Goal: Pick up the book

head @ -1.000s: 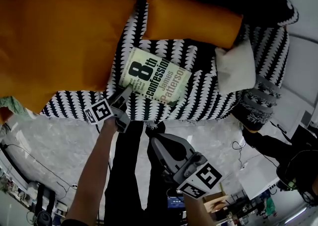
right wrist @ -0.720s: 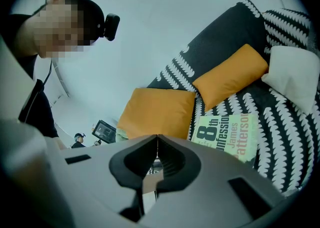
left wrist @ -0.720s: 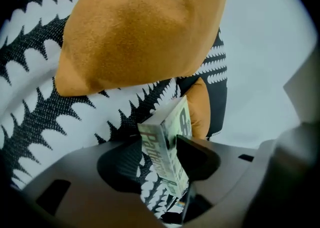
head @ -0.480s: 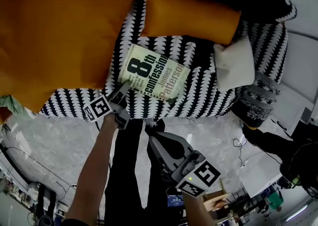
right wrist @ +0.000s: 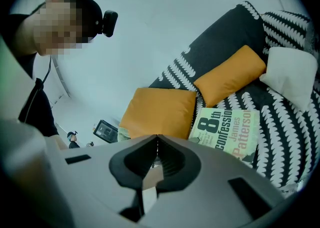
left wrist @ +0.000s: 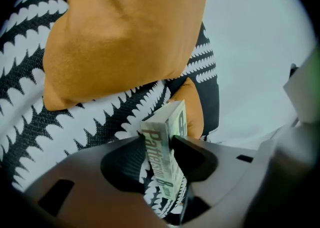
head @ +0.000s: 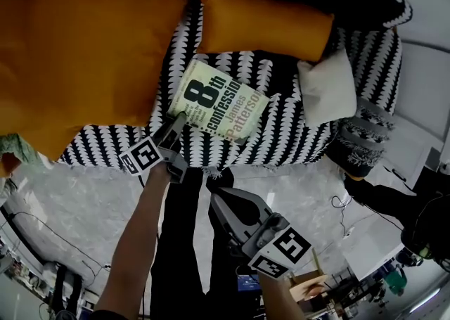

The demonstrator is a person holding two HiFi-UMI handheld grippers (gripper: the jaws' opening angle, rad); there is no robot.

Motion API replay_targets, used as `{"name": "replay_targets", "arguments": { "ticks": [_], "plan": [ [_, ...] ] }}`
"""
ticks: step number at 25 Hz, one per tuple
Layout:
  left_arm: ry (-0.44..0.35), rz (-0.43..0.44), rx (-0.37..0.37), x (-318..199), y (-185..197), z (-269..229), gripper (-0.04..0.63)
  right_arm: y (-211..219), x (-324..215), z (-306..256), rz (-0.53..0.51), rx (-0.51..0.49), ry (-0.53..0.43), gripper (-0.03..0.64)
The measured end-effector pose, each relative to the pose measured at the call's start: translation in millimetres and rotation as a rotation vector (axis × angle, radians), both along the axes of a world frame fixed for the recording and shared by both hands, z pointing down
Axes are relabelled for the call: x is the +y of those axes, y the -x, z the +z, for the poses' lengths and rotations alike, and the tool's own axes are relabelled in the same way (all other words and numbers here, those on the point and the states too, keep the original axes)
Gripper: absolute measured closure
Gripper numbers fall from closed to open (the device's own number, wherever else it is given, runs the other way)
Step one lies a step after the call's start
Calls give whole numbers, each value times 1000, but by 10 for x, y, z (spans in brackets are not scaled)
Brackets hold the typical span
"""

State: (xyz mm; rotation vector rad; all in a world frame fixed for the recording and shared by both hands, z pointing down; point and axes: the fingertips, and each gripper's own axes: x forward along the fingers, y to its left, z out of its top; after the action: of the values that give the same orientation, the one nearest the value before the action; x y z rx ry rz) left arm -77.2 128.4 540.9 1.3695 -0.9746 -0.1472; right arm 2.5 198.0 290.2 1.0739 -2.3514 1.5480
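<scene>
The book [head: 218,104], a pale green paperback with black and red cover lettering, lies on the black-and-white patterned sofa [head: 295,139]. My left gripper [head: 177,120] is at the book's near left corner. In the left gripper view the book [left wrist: 162,164] stands edge-on between the jaws, which are closing, and both pads meet its covers. My right gripper [head: 213,194] hangs lower, over the floor in front of the sofa, shut with nothing in it. In the right gripper view the jaws of that gripper [right wrist: 157,139] meet, and the book [right wrist: 227,129] lies ahead to the right.
A large orange cushion [head: 77,51] lies left of the book, a smaller one [head: 264,23] behind it, and a white pillow [head: 327,90] to its right. A marble floor [head: 77,202] runs along the sofa's front. The person's dark trousers [head: 183,241] show below.
The left gripper's jaws have come in onto the book's corner. The view has shifted slightly; the right gripper has stayed where it was.
</scene>
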Motion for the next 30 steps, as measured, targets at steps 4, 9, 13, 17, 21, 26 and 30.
{"name": "replay_targets", "arguments": {
  "ticks": [4, 9, 13, 17, 21, 26, 30],
  "plan": [
    [-27, 26, -3, -55, -7, -115, 414, 3, 53, -25, 6, -4, -5, 600],
    [-42, 28, -8, -56, -1, -210, 419, -39, 107, -81, 12, -15, -16, 600],
    [-43, 8, 15, -35, -6, -268, 423, -68, 128, -110, 21, -9, -20, 600],
    [-59, -9, 35, 10, -50, -371, 426, -138, 181, -158, 27, -5, -31, 600],
    [-77, -24, 45, 41, -108, -426, 430, -239, 253, -167, 33, -9, -34, 600],
    [-60, -110, 155, 50, -190, -656, 430, -265, 354, -264, 35, -9, -47, 600],
    [-113, -103, 154, -33, -126, -830, 431, -231, 350, -337, 37, -11, -59, 600]
  ]
}}
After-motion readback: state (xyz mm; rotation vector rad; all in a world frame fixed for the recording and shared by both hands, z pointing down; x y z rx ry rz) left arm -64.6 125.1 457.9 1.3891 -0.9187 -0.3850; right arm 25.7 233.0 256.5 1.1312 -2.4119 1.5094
